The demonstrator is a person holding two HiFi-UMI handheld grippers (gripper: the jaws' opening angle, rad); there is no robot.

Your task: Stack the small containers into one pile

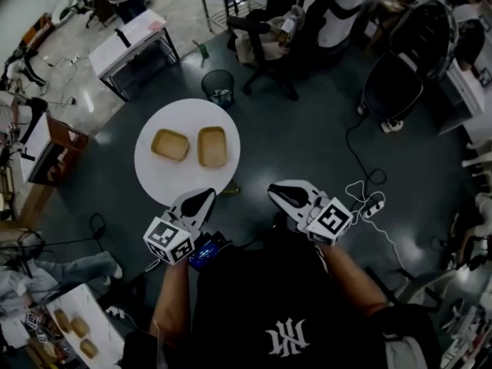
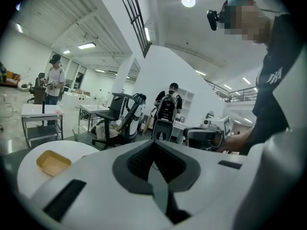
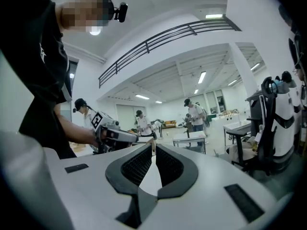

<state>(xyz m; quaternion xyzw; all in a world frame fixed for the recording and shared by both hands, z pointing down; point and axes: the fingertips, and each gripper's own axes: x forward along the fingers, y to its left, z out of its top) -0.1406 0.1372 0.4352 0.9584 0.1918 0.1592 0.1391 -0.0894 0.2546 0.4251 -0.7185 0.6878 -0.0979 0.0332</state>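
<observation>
Black shirt [image 1: 284,314] is seen lowest in head view, with both grippers held just ahead of it. Left gripper [image 1: 206,197] is held at the near rim of the round white table [image 1: 150,177]. Right gripper [image 1: 275,191] is held over dark floor [image 1: 307,137], beside the table and apart from the left one. Two containers are set on the table, left container [image 1: 170,144] and right container [image 1: 213,146]. They lie side by side, open side up, near each other but not touching and not stacked. Neither is touched by a gripper.

Left gripper view: jaws are closed together, with nothing between them. One container is seen at far left on the table, well ahead of the tips. Right gripper is seen ahead at right.

Right gripper view: jaws are closed tip to tip and empty. Left gripper is seen at left, held in a hand.
</observation>
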